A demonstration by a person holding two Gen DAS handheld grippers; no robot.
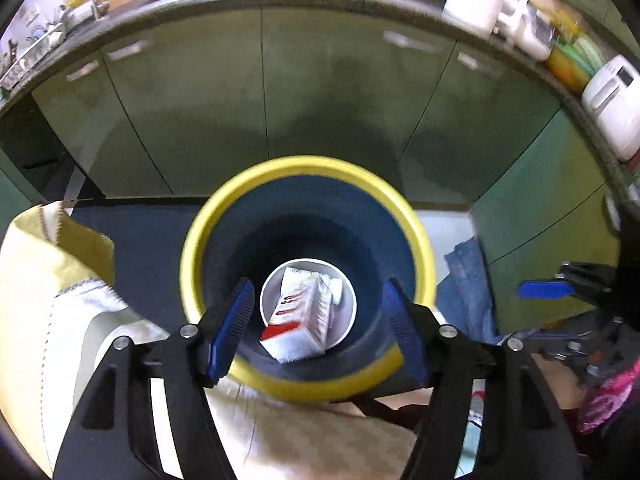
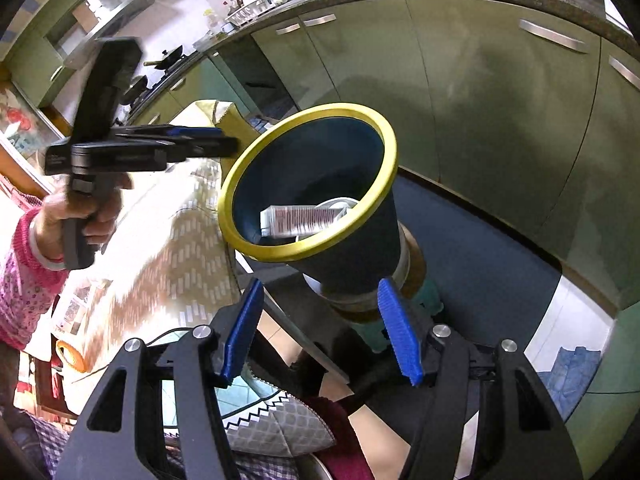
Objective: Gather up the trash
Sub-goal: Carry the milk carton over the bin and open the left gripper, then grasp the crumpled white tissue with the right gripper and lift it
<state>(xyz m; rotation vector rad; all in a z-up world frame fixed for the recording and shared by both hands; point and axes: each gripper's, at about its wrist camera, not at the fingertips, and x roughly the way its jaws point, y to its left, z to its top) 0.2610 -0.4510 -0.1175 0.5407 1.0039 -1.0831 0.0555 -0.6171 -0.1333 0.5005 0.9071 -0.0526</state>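
Showing hand (image 2: pixel 86 216) only rightward view.

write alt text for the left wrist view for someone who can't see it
A white and red carton lies in a white paper cup at the bottom of a dark blue bin with a yellow rim, seen from above. The left claw hangs open and empty over it, green cabinet doors behind.

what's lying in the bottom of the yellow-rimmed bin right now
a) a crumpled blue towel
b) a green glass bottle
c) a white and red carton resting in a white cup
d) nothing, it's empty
c: the left wrist view looks straight down into the bin and shows a white and red carton lying in a white cup.
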